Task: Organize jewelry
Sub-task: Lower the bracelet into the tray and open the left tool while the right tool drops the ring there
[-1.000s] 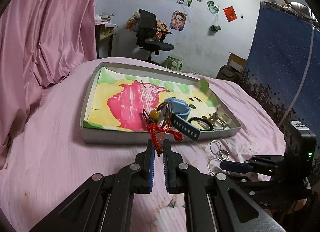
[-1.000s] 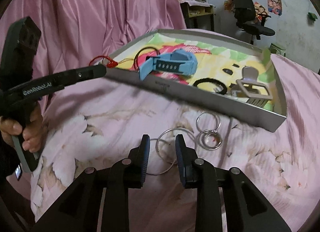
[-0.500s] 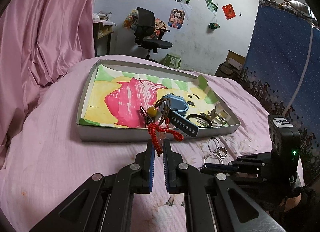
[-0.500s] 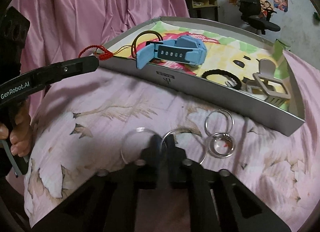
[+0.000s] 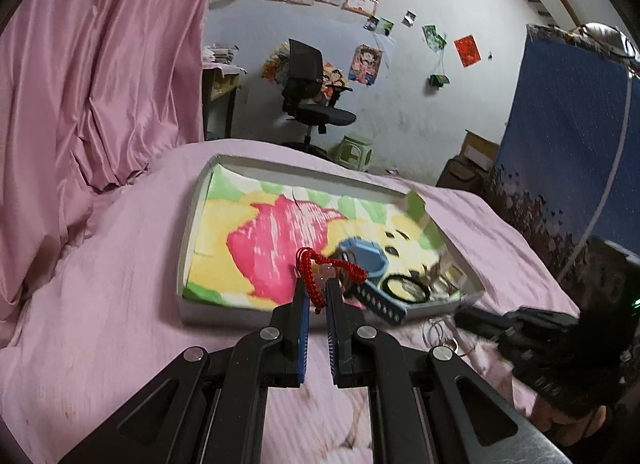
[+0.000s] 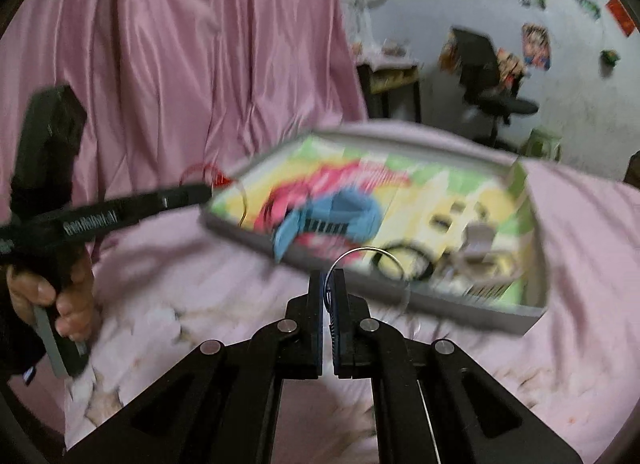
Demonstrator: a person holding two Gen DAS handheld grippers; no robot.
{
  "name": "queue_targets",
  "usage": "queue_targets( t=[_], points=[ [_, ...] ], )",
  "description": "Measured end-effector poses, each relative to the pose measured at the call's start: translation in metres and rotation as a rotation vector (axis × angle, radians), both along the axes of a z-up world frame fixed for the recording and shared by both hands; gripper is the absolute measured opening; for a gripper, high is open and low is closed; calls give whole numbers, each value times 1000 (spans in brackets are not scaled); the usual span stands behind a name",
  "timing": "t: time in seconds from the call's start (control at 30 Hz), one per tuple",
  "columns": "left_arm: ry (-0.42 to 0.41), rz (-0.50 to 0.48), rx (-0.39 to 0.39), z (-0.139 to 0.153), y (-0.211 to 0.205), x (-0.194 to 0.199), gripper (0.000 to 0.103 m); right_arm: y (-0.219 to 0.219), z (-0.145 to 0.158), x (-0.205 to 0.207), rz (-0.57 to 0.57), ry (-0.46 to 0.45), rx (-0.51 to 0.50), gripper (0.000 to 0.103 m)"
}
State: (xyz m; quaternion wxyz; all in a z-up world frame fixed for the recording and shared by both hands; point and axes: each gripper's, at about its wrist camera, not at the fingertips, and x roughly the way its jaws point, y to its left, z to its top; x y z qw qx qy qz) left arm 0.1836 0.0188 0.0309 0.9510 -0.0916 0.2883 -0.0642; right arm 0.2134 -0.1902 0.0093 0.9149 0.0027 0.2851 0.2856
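- The left gripper (image 5: 316, 300), jaws nearly closed, pinches a red cord bracelet (image 5: 320, 270) above the tray's (image 5: 224, 310) near edge; the cord's loose loop could snag the blue watch (image 5: 366, 260).
- The right gripper (image 6: 329, 284), closed on a thin wire ring (image 6: 368, 260), hangs over the bed near the tray's front wall; the ring may slip from so slight a grip.

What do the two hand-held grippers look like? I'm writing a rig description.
Both are matte black with angular linkage arms and silver pivot rivets. The left hand-held gripper and right hand-held gripper have blue ribbed pads on the fingers. The left one's side bears blurred white lettering, and the hand holding it emerges from a dark sleeve.
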Motion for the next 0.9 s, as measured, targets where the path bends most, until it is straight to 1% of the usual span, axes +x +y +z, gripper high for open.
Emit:
queue_targets(
  t=[0.1,0.17,0.27,0.33,0.43,0.63,0.77,0.83,0.87,0.9],
  points=[
    [6,15,-1,-1,1,11,8,-6,11,11,-31,-47,17,3],
    [14,26,1,-3,1,20,8,-8,13,18,-48,-60,27,3],
    [40,36,-9,-8,2,33,8,-10,9,30,-71,-68,48,3],
    [58,35,-9,-12,1,41,8,-8,3,38,-83,-70,38,3],
    [99,18,-10,-20,-2,51,8,-3,-5,49,-100,-61,34,3],
    [195,8,5,-34,-4,65,8,4,-18,59,-104,-8,15,3],
    [191,6,-5,-34,-3,60,8,3,-23,61,-113,17,14,3],
    [188,4,-18,-34,-1,57,10,2,-23,60,-119,24,10,5],
    [184,2,-25,-34,0,57,16,0,-23,59,-122,26,10,6],
    [177,-1,-31,-33,0,55,27,-1,-23,58,-126,26,10,13]
  ],
)
